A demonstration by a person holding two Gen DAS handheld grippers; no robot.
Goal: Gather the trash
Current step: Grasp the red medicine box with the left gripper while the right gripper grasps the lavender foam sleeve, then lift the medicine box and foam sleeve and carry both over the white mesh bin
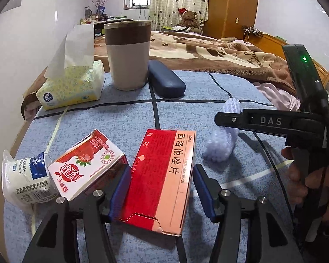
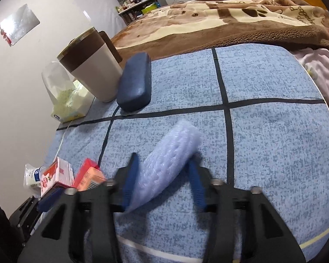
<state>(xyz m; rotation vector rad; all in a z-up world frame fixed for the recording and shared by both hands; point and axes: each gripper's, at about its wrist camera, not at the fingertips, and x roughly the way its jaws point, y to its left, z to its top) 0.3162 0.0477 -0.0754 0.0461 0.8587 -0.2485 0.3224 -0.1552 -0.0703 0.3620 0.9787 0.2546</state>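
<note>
Your left gripper (image 1: 161,191) has its fingers spread around the near end of the red medicine box (image 1: 162,179). The left pad (image 1: 120,191) lies against the box's edge, while the right pad stands clear of it, so nothing is gripped there yet. Your right gripper (image 2: 162,183) straddles the near end of the pale foam wrap (image 2: 164,166). Its left pad (image 2: 130,180) touches the wrap; the picture is blurred, so I cannot tell whether the right pad presses on it too.

You look to be at the picking-up stage, both hands lined up on a piece of trash. Next you will likely need to close each pair of fingers firmly before lifting. The box is stiff and should hold; the wrap looks soft and may squash or slip.

Just left of your left fingers lies the strawberry milk carton (image 1: 85,164), tipped on its side, with the yogurt cup (image 1: 26,179) beyond it, also on its side. Whether either is empty cannot be seen.

Further ahead stand the tumbler (image 1: 127,54), contents hidden by its lid, the closed glasses case (image 1: 165,82) and the tissue pack (image 1: 72,83) with one sheet sticking up. No bin shows anywhere.
</note>
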